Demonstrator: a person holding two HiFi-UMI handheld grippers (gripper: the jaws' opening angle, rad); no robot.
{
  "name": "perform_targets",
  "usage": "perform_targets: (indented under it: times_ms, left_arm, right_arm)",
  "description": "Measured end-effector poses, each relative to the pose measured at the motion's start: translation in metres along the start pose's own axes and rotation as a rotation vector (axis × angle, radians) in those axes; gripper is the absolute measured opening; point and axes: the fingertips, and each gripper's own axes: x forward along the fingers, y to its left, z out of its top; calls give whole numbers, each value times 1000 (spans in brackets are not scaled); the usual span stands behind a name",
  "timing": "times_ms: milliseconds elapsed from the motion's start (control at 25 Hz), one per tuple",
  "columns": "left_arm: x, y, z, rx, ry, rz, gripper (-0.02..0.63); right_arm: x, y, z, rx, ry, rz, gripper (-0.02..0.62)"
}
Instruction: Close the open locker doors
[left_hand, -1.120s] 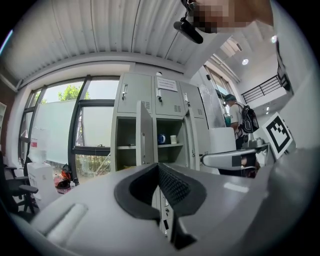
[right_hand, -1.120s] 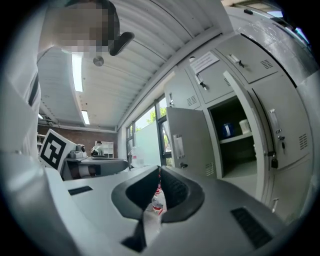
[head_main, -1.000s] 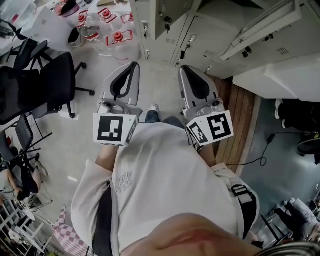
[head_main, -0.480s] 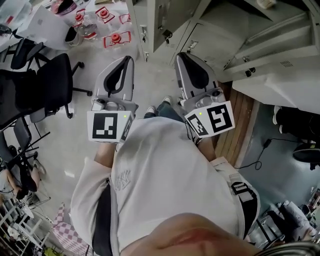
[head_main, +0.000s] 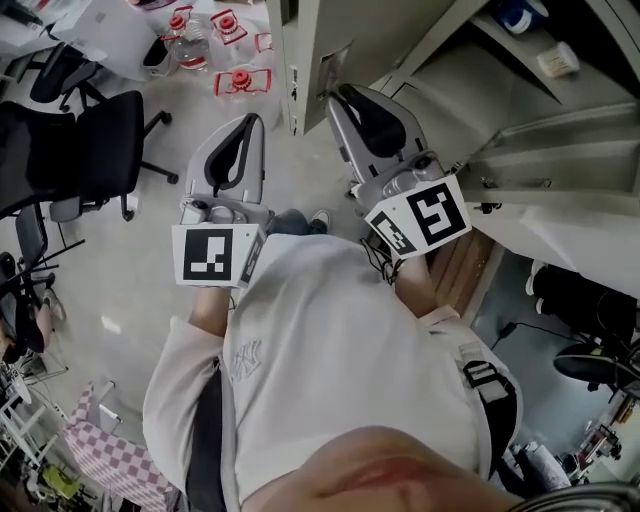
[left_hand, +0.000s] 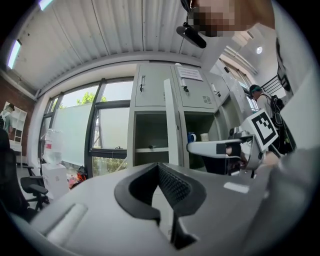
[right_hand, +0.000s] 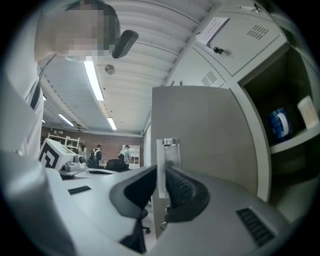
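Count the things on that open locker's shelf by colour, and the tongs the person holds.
Blue container: 1
White cup: 1
Tongs: 2, the left tongs closed on nothing, the right tongs pinching the locker door at its edge
Total: 4

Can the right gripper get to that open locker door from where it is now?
Probably yes. The right gripper has its tip close to the free edge of the open locker door, beside the latch plate, and nothing stands between them. Whether it touches the door is unclear.
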Motion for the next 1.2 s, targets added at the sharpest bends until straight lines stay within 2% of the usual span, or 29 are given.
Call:
perform_targets:
  times_ms: [120, 200, 480, 760, 1200]
  left_arm:
    - [1, 8, 0, 2, -3, 28, 2]
    - [2, 15, -1, 0, 3, 46, 2]
    - [15, 35, -5, 4, 33, 48, 2]
    - [32, 69, 1, 19, 33, 14, 2]
    - [51, 125, 4, 16, 12, -8, 2]
  right_arm:
    - [9, 0, -2, 44, -10, 37, 28]
    - [14, 2, -4, 49, -4, 58, 69]
    - [34, 3, -8, 54, -4, 79, 67]
    - [78, -8, -14, -11, 14, 14, 46]
    - [157, -52, -22, -117, 36, -152, 34]
